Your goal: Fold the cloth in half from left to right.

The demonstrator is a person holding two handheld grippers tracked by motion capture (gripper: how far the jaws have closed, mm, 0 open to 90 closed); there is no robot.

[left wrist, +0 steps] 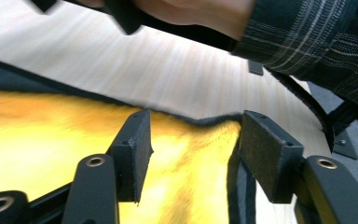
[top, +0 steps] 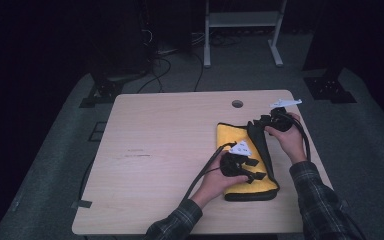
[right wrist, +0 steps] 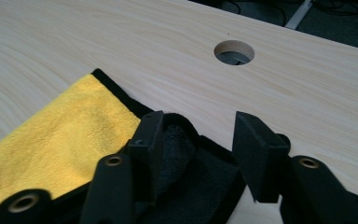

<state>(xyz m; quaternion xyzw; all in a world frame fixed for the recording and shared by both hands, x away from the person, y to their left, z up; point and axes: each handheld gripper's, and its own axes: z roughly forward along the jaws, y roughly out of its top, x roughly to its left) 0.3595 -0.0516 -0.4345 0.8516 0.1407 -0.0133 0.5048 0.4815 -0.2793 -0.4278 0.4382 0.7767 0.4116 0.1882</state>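
A yellow cloth [top: 235, 150] with a black edge and black underside lies folded on the right part of the table. Its right side is turned over, showing black. My left gripper [top: 255, 169] hovers over the cloth's near end. In the left gripper view its jaws [left wrist: 198, 116] stand apart above the yellow pile [left wrist: 51, 140] and the black hem, and nothing is pinched. My right gripper [top: 259, 121] is at the cloth's far right corner. In the right gripper view its jaws [right wrist: 199, 119] stand apart, with the black fold [right wrist: 186, 172] bunched low between them, beside the yellow face [right wrist: 74, 126].
The wooden table [top: 170, 150] has a round cable hole [top: 237, 103] just beyond the cloth, also in the right gripper view [right wrist: 233, 51]. The person's right hand and plaid sleeve [left wrist: 307, 37] are close above the left gripper. A white metal frame [top: 242, 20] stands on the floor behind the table.
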